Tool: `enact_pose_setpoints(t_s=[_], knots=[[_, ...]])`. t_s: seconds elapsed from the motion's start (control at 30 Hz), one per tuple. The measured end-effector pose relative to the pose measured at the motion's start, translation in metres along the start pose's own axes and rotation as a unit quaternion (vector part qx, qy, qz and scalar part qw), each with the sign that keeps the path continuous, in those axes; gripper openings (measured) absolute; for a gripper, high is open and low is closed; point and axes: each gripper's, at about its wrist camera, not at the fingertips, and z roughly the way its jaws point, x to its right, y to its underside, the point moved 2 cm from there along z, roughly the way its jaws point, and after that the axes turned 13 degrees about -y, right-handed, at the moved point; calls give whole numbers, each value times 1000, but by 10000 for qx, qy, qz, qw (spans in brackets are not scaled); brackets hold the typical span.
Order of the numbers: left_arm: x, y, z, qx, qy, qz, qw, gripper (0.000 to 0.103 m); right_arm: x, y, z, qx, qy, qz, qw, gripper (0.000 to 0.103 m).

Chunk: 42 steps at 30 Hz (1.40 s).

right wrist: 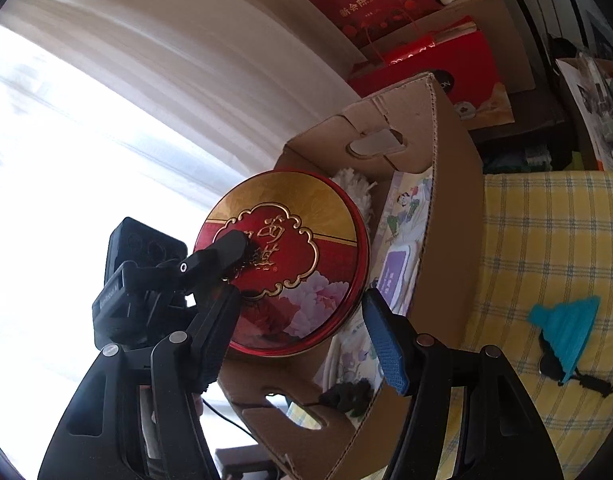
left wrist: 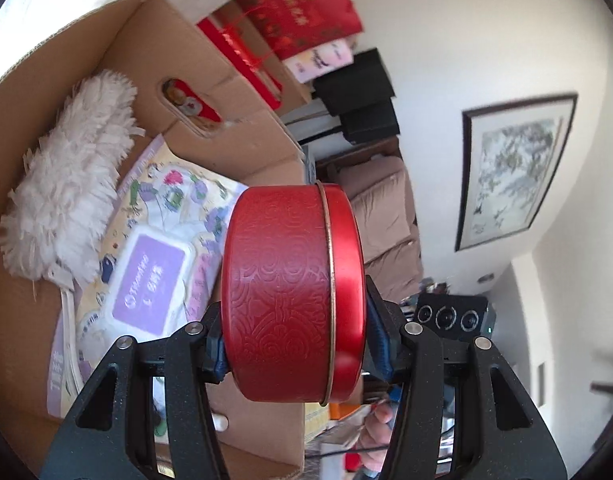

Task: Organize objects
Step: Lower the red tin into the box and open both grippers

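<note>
The red tin (left wrist: 292, 292), one round lidded thing, sits clamped between the blue pads of the left gripper (left wrist: 294, 344), held on edge above the open cardboard box (left wrist: 226, 92). Inside the box I count one fluffy white duster (left wrist: 66, 184) and one purple-lidded wipes pack (left wrist: 150, 280), lying on a flowery printed sheet. The right gripper (right wrist: 306, 344) hangs beside it, fingers apart, holding nothing. One teal knitted hat (right wrist: 566, 332) lies on the checked cloth (right wrist: 546, 240).
</note>
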Motion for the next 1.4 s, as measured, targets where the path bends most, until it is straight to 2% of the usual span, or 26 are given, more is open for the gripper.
enact_pose_setpoints(t_s=[0.23, 0.43, 0.57, 0.67, 0.73, 0.8, 0.83, 0.9, 0.97, 1.07, 1.2, 1.3, 1.4], knots=[[-33, -30, 30, -403, -408, -511, 9970, 49, 8, -28, 38, -368, 771, -169, 9962, 64], [-53, -41, 54, -671, -970, -553, 9915, 49, 8, -32, 64, -719, 1406, -611, 9856, 61], [-58, -45, 58, -639, -1232, -494, 9891, 49, 4, -28, 76, -861, 1737, -924, 9767, 62], [-61, -48, 57, -662, -1470, -372, 9862, 49, 3, -25, 81, -910, 1845, -1056, 9729, 62], [-65, -48, 57, -687, -1815, -282, 9806, 53, 3, -24, 83, -933, 1912, -1128, 9706, 62], [-67, -48, 55, -662, -2034, -242, 9766, 70, 2, -23, 84, -940, 1938, -1161, 9696, 62], [-68, -48, 53, -625, -2107, -264, 9752, 73, 2, -22, 83, -939, 1930, -1170, 9697, 62], [-70, -47, 47, -567, -2151, -369, 9743, 88, 1, -20, 82, -947, 1916, -1159, 9700, 62], [-74, -44, 40, -485, -2058, -608, 9755, 95, 0, -18, 82, -965, 1912, -1178, 9697, 61], [-76, -41, 32, -442, -1981, -787, 9760, 95, -3, -15, 82, -986, 1935, -1215, 9686, 61], [-67, -35, 20, -383, -2024, -677, 9762, 95, -6, -10, 80, -974, 1870, -1205, 9701, 61], [-56, -33, 6, -204, -2223, -455, 9737, 95, -9, -4, 80, -986, 1860, -1252, 9695, 61], [-43, -30, -1, -213, -2366, -106, 9713, 95, -16, 2, 78, -994, 1883, -1348, 9677, 61]])
